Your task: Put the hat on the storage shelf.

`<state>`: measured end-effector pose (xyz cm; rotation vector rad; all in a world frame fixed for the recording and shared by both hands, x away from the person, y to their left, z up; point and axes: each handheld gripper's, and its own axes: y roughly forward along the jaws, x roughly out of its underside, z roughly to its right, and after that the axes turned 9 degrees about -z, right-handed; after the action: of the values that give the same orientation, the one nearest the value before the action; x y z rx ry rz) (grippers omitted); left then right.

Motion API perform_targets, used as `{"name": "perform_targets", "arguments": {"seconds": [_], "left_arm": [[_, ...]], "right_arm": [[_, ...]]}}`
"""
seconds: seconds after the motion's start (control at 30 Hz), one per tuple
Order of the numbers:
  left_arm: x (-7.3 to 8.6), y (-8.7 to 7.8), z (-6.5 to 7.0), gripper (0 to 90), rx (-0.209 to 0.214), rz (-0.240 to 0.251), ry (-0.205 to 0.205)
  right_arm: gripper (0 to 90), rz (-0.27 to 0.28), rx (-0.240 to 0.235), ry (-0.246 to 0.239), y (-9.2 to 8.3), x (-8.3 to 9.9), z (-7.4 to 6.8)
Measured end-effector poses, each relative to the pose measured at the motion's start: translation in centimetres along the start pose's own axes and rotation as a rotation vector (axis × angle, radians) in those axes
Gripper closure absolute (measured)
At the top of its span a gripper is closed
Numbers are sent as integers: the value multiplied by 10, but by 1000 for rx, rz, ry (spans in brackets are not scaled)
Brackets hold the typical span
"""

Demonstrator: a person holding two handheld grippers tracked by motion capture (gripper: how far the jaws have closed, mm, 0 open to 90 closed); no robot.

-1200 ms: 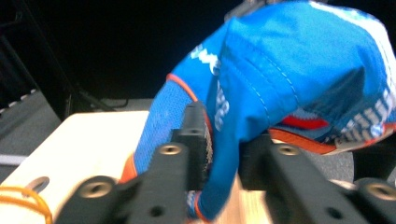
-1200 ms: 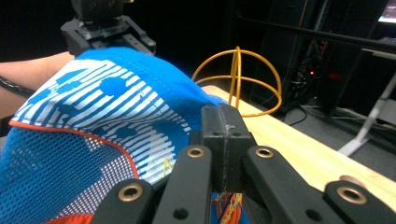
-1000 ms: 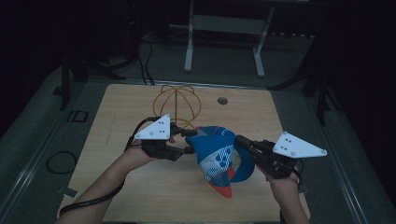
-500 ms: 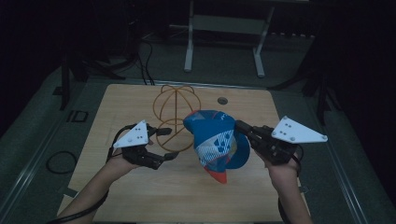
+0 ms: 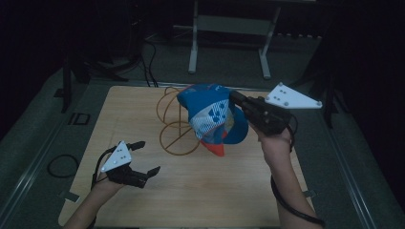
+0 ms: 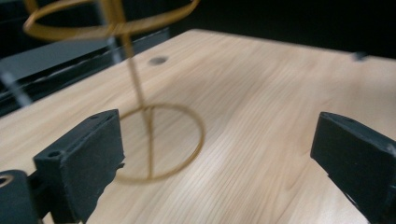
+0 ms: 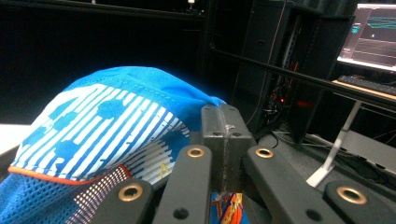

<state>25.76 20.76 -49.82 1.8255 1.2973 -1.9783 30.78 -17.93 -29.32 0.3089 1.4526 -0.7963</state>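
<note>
cap point(image 5: 212, 117) – we hold it aloft by its edge in the clamped right gripper point(image 5: 237, 98), just right of the wire stand's point(image 5: 174, 125) top | left gripper point(image 5: 144, 157) – ours, jaws just spread wide, empty, low, well left of it

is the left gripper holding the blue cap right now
No: the left gripper sits low over the table with its jaws wide apart and nothing between them, while the right gripper holds the blue cap.
</note>
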Motion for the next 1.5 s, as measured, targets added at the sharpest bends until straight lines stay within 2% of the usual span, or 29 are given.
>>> {"name": "perform_targets", "arguments": {"seconds": [0.1,0.17,0.3,0.47,0.5,0.6,0.73,0.83,1.0,1.03,1.13,1.23,1.5], "left_arm": [[16,0,1,27,-76,-3,-43],[25,-1,2,27,-133,-8,-58],[39,-4,6,27,-183,3,-94],[54,-5,10,28,-168,4,-134],[56,-6,10,28,-176,3,-138],[62,-7,9,28,-175,24,-179],[66,-10,10,28,-186,27,-166],[69,-11,9,28,-171,40,-191],[71,-12,8,28,-167,43,-191],[71,-12,8,28,-167,43,-191],[72,-11,9,28,-158,40,-195],[72,-10,8,28,-151,41,-200],[72,-8,7,28,-148,37,-207]], "right_arm": [[900,-5,0,8,13,-9,3],[900,-7,-1,12,23,-15,4],[900,-15,3,15,42,-27,4],[900,-39,-4,20,70,-39,3],[900,-44,-3,20,76,-41,2],[900,-69,0,16,96,-46,-2],[900,-108,-27,22,125,-49,-10],[900,-145,-53,20,146,-48,-19],[900,-203,-79,6,173,-42,-31],[900,-203,-79,6,173,-42,-31],[900,-248,-83,12,184,-31,-32],[900,-272,-85,22,185,-21,-28],[900,-283,-81,57,173,-2,-16]]}}
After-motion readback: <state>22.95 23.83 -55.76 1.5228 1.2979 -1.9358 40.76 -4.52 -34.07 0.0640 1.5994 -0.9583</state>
